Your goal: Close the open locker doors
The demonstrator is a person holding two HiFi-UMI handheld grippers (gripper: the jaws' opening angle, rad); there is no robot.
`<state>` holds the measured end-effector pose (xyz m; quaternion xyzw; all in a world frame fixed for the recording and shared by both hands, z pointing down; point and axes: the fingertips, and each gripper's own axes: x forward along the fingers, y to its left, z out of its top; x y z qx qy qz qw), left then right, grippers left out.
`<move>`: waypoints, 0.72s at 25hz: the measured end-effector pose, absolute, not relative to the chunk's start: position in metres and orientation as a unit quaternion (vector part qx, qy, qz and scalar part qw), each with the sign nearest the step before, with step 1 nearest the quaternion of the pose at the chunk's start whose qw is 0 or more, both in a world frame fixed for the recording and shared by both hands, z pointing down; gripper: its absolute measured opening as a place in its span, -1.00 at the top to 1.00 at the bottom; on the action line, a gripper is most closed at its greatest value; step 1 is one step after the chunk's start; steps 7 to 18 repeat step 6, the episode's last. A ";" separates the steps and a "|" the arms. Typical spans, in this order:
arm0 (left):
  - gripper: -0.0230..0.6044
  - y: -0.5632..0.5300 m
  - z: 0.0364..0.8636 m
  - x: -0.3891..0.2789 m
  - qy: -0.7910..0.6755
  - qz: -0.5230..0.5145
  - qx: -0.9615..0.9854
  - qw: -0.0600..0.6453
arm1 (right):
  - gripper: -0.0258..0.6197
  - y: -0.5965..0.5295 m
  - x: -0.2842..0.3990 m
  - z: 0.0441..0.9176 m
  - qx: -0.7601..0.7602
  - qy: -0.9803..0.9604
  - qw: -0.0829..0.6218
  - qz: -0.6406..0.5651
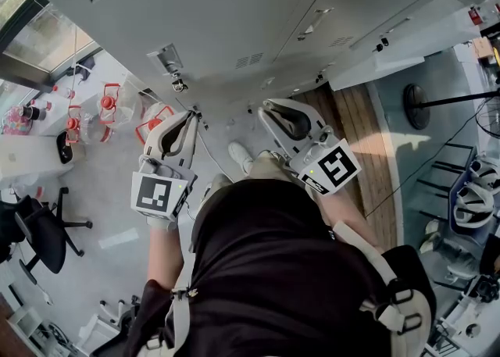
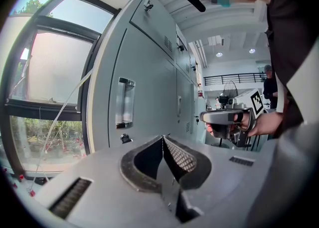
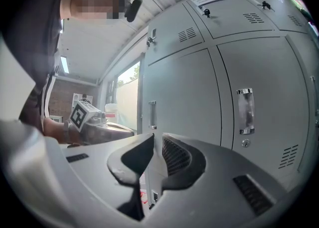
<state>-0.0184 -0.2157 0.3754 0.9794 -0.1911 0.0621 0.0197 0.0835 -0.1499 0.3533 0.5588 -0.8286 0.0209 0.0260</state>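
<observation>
Just ahead of right gripper (image 3: 157, 139) jaws: locker doors (image 3: 184, 97), apart.

Lockers (image 1: 234, 12) span the frame's top; a window (image 1: 35, 39) sits upper left, an office chair (image 1: 43, 234) lower left.

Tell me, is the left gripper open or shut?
Shut. In the left gripper view, the left gripper has its two jaws meeting at the tips with no gap, and nothing sits between them.
</observation>
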 end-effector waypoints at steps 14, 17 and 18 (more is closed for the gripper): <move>0.89 -0.211 0.383 -0.023 -0.196 0.067 0.978 0.023 | 0.72 -0.147 0.084 0.355 0.558 -0.829 0.027 0.025; 0.89 -0.211 0.383 -0.023 -0.196 0.067 0.978 0.023 | 0.72 -0.147 0.084 0.355 0.558 -0.829 0.027 0.025; 0.89 -0.211 0.383 -0.023 -0.196 0.067 0.978 0.023 | 0.72 -0.147 0.084 0.355 0.558 -0.829 0.027 0.025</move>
